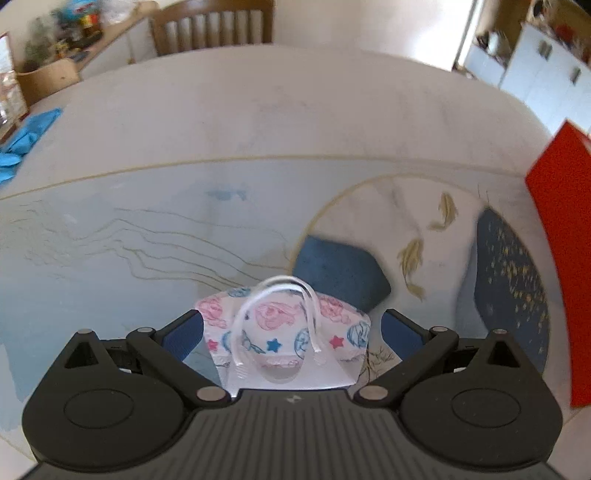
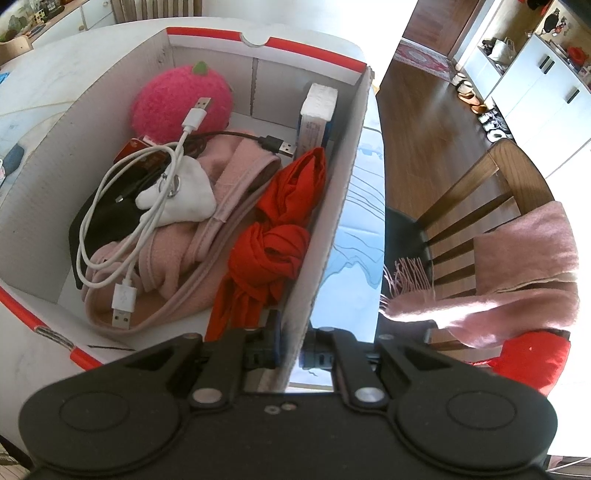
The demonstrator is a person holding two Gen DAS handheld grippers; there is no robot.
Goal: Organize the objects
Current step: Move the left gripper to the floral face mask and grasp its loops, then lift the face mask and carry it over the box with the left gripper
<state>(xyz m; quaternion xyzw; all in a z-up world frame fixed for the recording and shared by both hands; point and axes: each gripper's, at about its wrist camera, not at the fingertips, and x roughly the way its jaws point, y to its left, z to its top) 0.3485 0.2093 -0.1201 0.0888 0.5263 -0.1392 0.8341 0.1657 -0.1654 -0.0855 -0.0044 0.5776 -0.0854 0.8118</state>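
A folded face mask point(image 1: 280, 325) printed with pink and blue figures and stars lies on the patterned table point(image 1: 147, 229), its white ear loops point(image 1: 273, 295) arching upward. My left gripper point(image 1: 291, 332) is open wide just above it, a blue-padded finger on each side of the mask. My right gripper point(image 2: 291, 352) is shut on the right wall of the red-rimmed cardboard box point(image 2: 332, 206). Inside the box are a pink plush strawberry point(image 2: 177, 99), a white USB cable point(image 2: 122, 236), pink cloth point(image 2: 207, 229) and a knotted red cloth point(image 2: 273, 243).
Blue gloves point(image 1: 22, 144) lie at the table's far left, and the box's red side point(image 1: 565, 240) stands at its right. A wooden chair point(image 1: 214, 29) is behind the table. Another chair point(image 2: 461, 206) with a pink scarf point(image 2: 517, 266) stands beside the box.
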